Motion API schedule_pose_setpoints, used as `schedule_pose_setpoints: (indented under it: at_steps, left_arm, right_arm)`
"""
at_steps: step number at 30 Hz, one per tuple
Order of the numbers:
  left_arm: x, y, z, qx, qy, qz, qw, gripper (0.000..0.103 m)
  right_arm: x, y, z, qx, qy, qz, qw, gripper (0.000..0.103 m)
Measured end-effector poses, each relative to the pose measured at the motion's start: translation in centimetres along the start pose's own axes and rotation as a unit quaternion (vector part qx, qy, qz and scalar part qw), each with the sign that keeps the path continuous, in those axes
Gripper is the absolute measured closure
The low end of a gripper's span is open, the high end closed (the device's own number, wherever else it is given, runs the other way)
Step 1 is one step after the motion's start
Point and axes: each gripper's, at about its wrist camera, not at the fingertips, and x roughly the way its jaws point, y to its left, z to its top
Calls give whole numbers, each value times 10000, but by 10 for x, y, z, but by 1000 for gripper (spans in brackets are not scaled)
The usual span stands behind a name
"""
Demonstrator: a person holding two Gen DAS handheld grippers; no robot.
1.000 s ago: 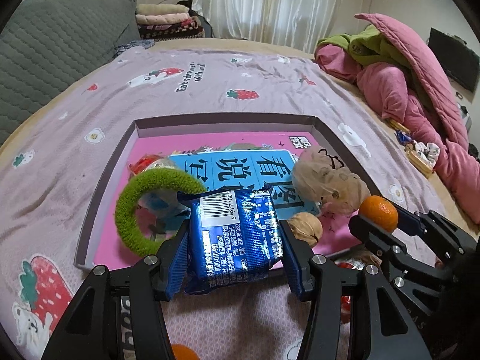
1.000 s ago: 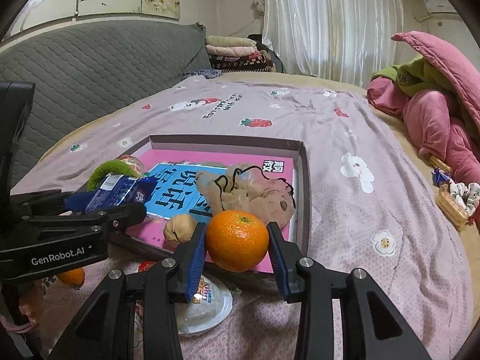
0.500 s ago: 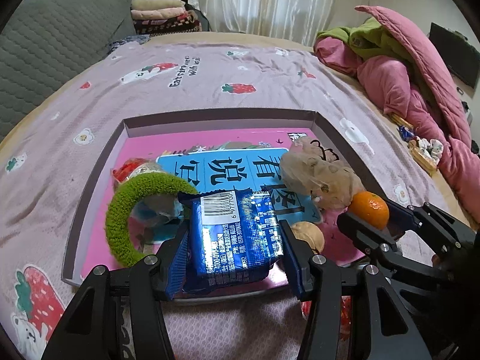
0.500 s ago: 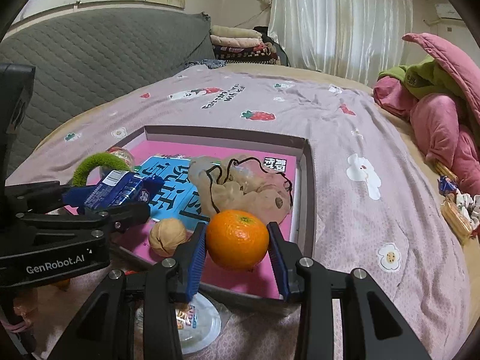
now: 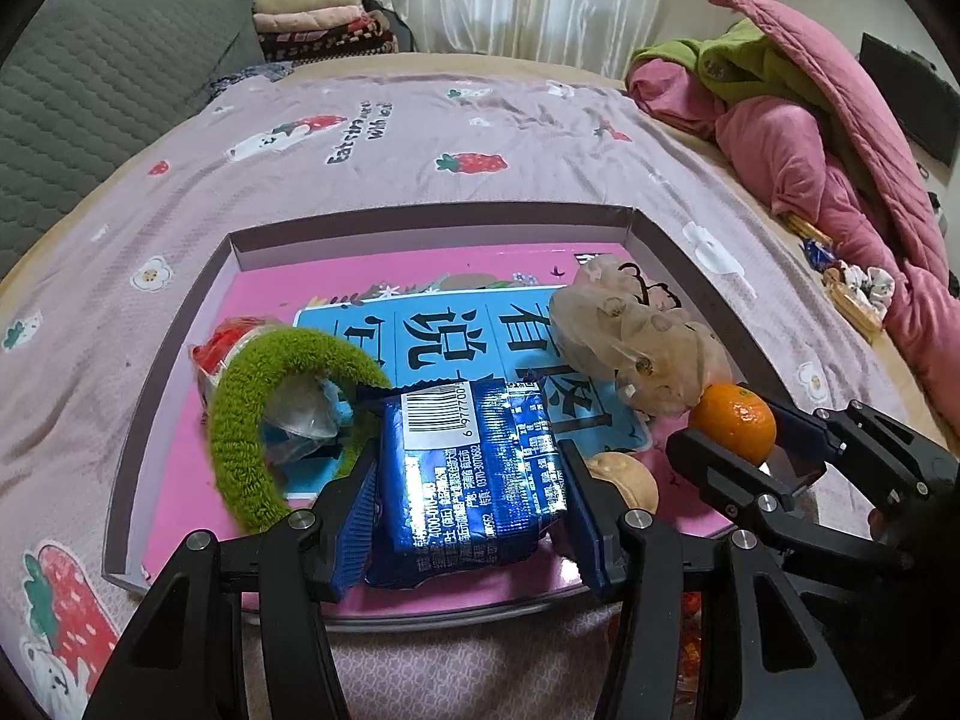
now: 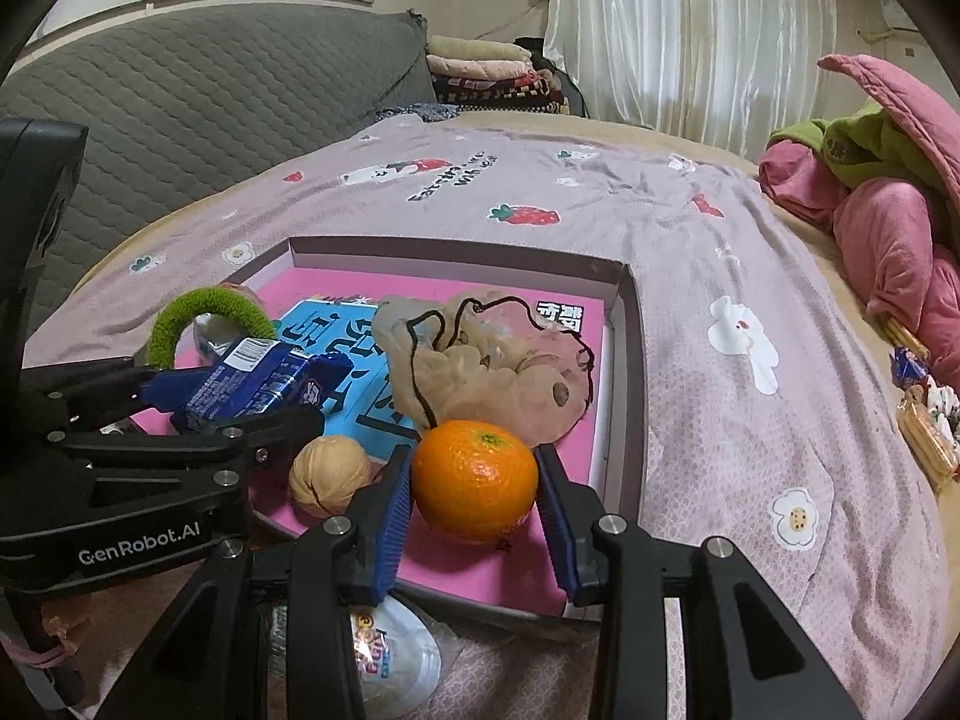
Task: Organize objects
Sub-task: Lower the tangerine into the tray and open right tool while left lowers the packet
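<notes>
Two tools were both loaded as we held them over the near edge of the shallow box [image 5: 672, 240]. Our left tool [image 5: 468, 498] had its blue pads clamped on a blue snack packet [image 5: 468, 468], barcode end pointing away from us. Our right tool [image 6: 474, 492] pinched an orange [image 6: 474, 480] between its pads, above the pink floor of the box near its right wall. Just beside the orange lay a walnut [image 6: 329, 474], and behind it a beige drawstring pouch [image 6: 480, 360] with a dark cord. Left of the packet we saw a fuzzy green ring [image 5: 264, 420] resting over some clear wrapping. Under it all, the box sat on a mauve strawberry-print bedspread [image 5: 420, 138].
</notes>
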Motion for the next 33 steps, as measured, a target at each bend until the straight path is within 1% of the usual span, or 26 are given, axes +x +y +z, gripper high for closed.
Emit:
schedule_pose_setpoints:
  at_steps: [7,15,33]
  left_arm:
    - [5,-1,-2,42,200,-88,9998,46]
    - [6,1,-5,-5,279,-107,9996,46]
    - [0,2,-7,-87,292,-41,9995,45]
  right_arm:
    - [1,-1,-1,47,77,48,9999,63]
    - [0,-1,-2,53,106,23,9999,63]
    - [-4,-2,-4,99,145,21,9998,63]
